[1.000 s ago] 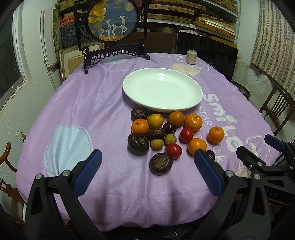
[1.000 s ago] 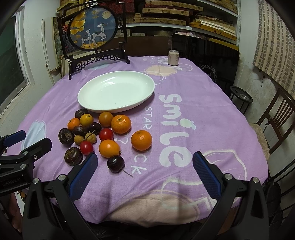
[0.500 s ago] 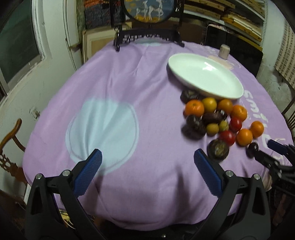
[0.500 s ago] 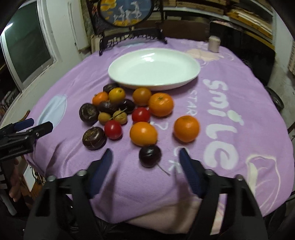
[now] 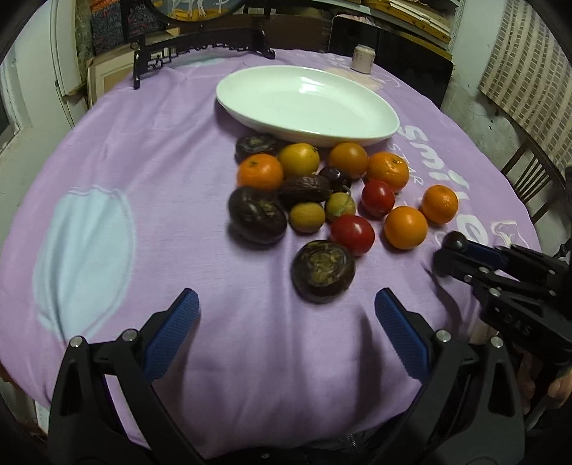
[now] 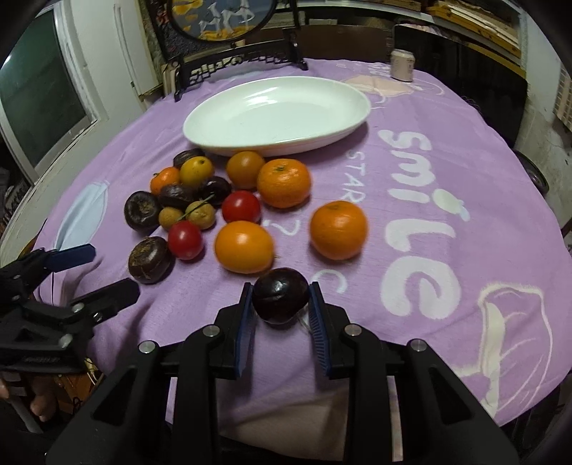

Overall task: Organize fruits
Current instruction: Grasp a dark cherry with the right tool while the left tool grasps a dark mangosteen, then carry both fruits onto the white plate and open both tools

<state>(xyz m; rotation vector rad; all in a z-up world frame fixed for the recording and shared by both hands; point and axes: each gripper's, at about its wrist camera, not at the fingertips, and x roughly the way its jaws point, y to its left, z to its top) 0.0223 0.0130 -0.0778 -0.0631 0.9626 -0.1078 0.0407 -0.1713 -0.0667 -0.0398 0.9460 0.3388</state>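
A white oval plate (image 5: pixel 307 103) (image 6: pixel 275 114) stands empty on the purple tablecloth. In front of it lies a cluster of oranges, red tomatoes, small yellow-green fruits and dark wrinkled fruits. My right gripper (image 6: pixel 280 304) is shut on a dark plum (image 6: pixel 280 295) at the cluster's near edge, down at the cloth; it also shows in the left wrist view (image 5: pixel 454 250). My left gripper (image 5: pixel 286 322) is open and empty, just short of a dark wrinkled fruit (image 5: pixel 323 270); it shows in the right wrist view (image 6: pixel 93 272).
A framed round picture on a black stand (image 6: pixel 228 21) and a small can (image 6: pixel 402 64) stand at the far side of the table. Chairs (image 5: pixel 529 179) and shelves surround the table. A lone orange (image 6: pixel 338 229) lies right of the cluster.
My right gripper moved forward and closed on the dark plum. My left gripper swung back right to face the fruit cluster and came closer to it.
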